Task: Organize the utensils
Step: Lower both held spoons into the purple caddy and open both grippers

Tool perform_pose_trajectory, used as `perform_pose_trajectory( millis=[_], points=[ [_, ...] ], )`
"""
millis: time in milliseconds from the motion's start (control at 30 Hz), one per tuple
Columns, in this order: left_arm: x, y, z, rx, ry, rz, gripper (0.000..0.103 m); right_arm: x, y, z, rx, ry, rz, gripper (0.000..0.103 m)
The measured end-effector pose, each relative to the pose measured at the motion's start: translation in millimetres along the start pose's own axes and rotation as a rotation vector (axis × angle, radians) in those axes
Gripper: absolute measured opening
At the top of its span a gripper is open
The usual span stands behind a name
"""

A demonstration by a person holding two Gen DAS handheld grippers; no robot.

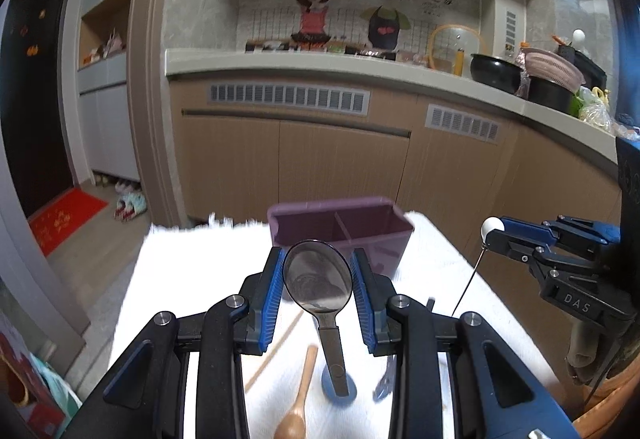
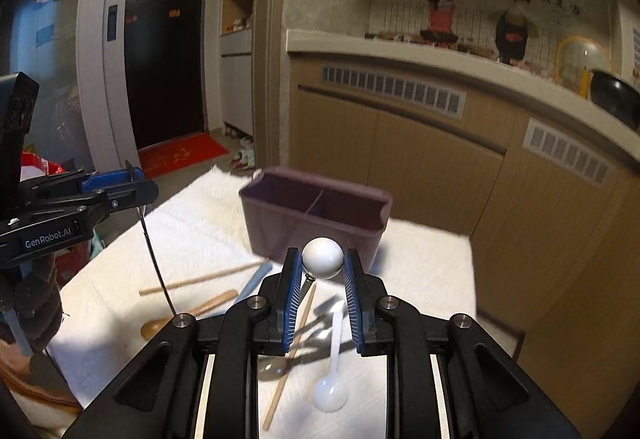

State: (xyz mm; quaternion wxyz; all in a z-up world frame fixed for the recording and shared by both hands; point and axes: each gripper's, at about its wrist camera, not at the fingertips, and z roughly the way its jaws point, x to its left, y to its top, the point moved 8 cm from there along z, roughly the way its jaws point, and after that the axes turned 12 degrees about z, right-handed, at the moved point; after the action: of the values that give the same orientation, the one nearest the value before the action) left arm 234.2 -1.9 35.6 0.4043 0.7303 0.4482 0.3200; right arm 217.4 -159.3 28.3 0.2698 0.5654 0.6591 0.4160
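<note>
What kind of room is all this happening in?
Most likely a home kitchen: a long countertop above wooden cabinets, black pots by the wall, and spoons lying on a white-covered table beside a purple utensil box.

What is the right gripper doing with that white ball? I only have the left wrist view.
Observer: The white ball is clamped between both pads of the right gripper.
Operator: Anything lying under it?
Observer: A white plastic spoon lies on the cloth below, bowl nearest the camera.
Operator: And the purple box?
Observer: The two compartments of the purple box look empty, as far as the right wrist view shows.
</note>
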Motion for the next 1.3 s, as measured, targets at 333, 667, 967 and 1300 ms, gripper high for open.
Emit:
perform_pose_trajectory(
  millis=[333,667,967,1300],
  points=[
    [18,115,32,-0.169,0.089,0.087,0.030,0,105,4,-0.162,-0.049,-0.086,0.022],
    [35,87,161,0.013,0.004,0.002,0.030,-14,107,116,-0.030,-0.082,-0.093,0.022],
    [31,11,199,0.174,-0.096,-0.039,0.064,-36,40,198,0.198,-0.043,0.011,0.028],
    [59,22,125,0.042,-0.016,-0.103,0.086,-46,45,143,0.073,-0.068,0.028,0.059]
  ],
)
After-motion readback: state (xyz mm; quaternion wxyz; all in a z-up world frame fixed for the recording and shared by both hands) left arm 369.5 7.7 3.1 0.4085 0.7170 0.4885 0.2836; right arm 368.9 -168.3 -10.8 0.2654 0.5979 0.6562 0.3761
